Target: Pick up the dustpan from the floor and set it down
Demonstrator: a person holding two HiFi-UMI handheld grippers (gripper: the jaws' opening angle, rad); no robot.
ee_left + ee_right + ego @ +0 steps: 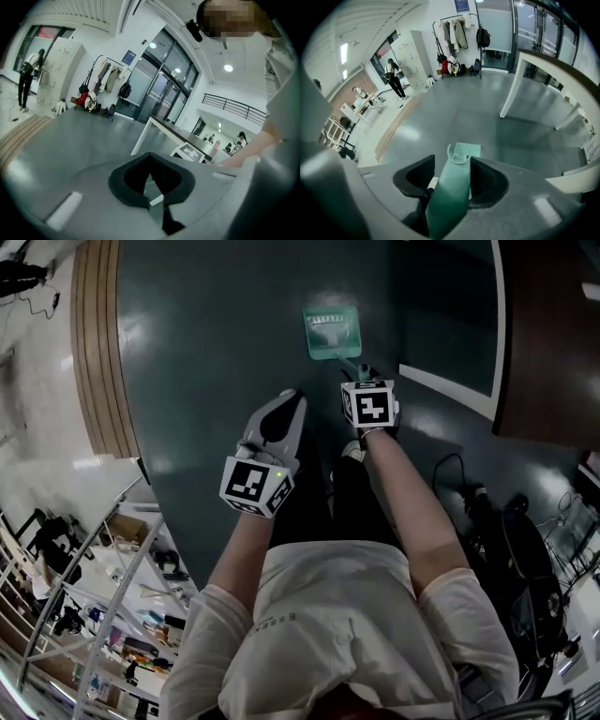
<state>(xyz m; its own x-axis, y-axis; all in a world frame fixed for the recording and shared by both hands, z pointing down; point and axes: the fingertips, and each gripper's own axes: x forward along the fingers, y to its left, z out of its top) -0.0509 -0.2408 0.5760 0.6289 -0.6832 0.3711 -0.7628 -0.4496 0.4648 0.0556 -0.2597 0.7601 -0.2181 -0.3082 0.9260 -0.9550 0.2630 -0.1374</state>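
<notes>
Straddling handle of green dustpan, upper centre of frame, with right gripper released; clenching left gripper on nothing.

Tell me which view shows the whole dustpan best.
The head view: the whole green dustpan lies on the dark floor, pan and handle visible. The right gripper view shows mostly its handle between the jaws. The left gripper view shows none of it.
</notes>
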